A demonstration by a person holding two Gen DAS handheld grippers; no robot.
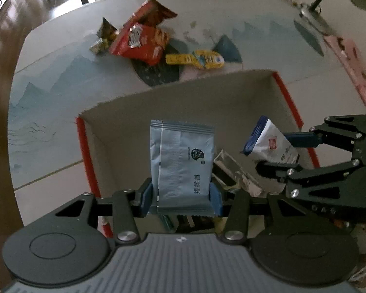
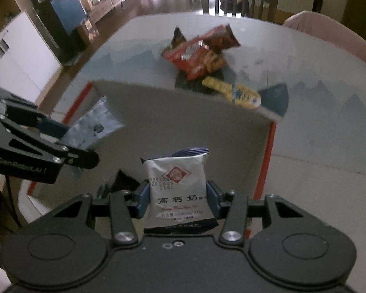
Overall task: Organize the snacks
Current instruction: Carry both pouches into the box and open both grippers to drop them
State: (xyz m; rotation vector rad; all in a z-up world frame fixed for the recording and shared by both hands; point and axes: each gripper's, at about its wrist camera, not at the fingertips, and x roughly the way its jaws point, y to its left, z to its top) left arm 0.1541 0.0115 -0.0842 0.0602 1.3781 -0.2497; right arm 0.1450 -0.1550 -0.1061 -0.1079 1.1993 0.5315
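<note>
Lowering both packets into the cardboard box [image 1: 231,97] near the table's front edge: the left gripper [image 1: 183,196] pinches a pale blue snack packet [image 1: 183,161], the right gripper [image 2: 178,200] a white milk-biscuit packet [image 2: 177,190]. Release low, apart, clear of the walls.

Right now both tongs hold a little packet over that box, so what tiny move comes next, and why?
Probably open the left tongs and let the pale blue packet drop. It already hangs inside the cardboard box, where other wrappers lie. The right tongs with the white milk-biscuit packet could follow. Red and yellow snack bags wait on the table.
</note>
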